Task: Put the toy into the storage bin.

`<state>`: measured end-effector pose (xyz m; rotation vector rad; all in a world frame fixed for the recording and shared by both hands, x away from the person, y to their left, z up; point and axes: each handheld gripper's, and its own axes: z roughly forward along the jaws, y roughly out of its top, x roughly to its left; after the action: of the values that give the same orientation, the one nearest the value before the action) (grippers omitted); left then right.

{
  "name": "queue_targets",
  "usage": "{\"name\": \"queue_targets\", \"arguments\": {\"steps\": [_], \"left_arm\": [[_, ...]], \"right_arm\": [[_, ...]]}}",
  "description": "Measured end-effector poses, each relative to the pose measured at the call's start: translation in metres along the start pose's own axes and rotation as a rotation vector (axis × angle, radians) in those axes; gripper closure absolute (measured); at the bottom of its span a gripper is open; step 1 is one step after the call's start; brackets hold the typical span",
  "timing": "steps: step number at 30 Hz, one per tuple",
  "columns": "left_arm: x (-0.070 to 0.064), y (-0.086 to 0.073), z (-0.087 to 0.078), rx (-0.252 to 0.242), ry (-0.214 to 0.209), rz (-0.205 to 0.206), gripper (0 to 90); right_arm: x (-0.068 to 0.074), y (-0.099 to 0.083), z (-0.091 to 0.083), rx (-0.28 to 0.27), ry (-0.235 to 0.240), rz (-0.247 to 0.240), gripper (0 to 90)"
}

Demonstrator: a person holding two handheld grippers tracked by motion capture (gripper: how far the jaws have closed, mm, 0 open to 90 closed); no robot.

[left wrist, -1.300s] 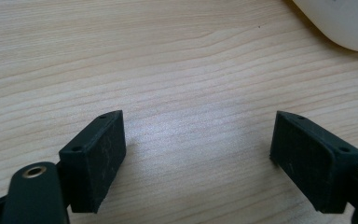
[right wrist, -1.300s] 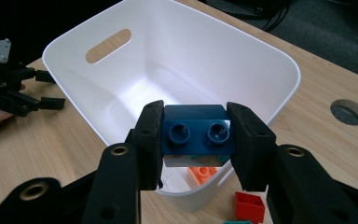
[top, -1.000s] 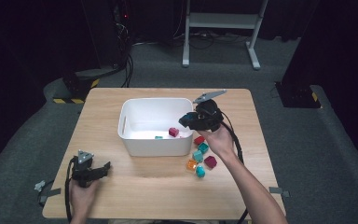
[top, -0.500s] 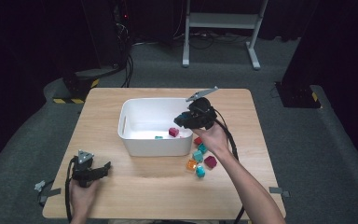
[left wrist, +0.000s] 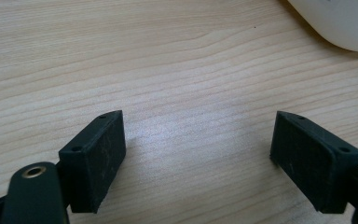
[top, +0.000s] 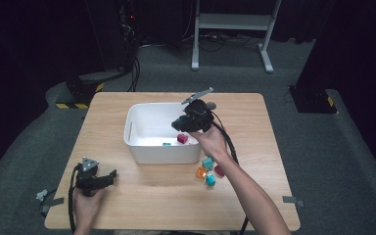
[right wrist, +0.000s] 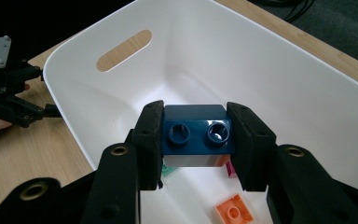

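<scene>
Over the white bin (top: pixel 142 142) on the table (top: pixel 254 122), the right gripper (right wrist: pixel 196 140) hangs with its jaws clamped on a dark blue brick (right wrist: pixel 196 134), two studs facing the camera in the right gripper view. A paler layer, white with a hint of orange, shows just under the blue brick between the jaws; whether it is part of the same piece cannot be told. In the high view the right gripper (top: pixel 182 122) sits above the bin's right half, held by the right hand (top: pixel 210 142), with its cable trailing back along the forearm.

Inside the bin lie an orange plate (right wrist: pixel 234 211), a green piece (right wrist: pixel 168 171) and a magenta piece (right wrist: pixel 230 169), the last two partly hidden by the jaws. From above, a dark red brick (top: pixel 182 139) and a small teal piece (top: pixel 166 144) show on the bin floor.

Just outside the bin's right front corner, a loose cluster rests on the table: a teal brick (top: pixel 208 163), an orange brick (top: pixel 201 173), a dark red brick (top: pixel 219 171) and another teal one (top: pixel 210 180), close together.

Near the table's front left edge, the left gripper (top: pixel 108 177) lies low in the left hand (top: pixel 85 198), well apart from the bin. Its jaws stand wide apart over bare wood, holding nothing, with a corner of the bin (left wrist: pixel 340 23) at the upper right of the left gripper view
</scene>
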<state>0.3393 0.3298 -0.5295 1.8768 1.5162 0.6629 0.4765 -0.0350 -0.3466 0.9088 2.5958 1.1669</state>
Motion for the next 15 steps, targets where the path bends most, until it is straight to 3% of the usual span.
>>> {"name": "queue_targets", "arguments": {"steps": [8, 15], "left_arm": [[0.000, 0.000, 0.000, 0.001, -0.001, 0.000, 18.0], [0.000, 0.000, 0.000, -0.001, 0.000, -0.002, 18.0]], "right_arm": [[-0.004, 0.003, 0.019, 0.012, 0.002, 0.017, 58.2], [-0.002, 0.002, 0.021, -0.008, -0.023, 0.018, 47.9]]}}
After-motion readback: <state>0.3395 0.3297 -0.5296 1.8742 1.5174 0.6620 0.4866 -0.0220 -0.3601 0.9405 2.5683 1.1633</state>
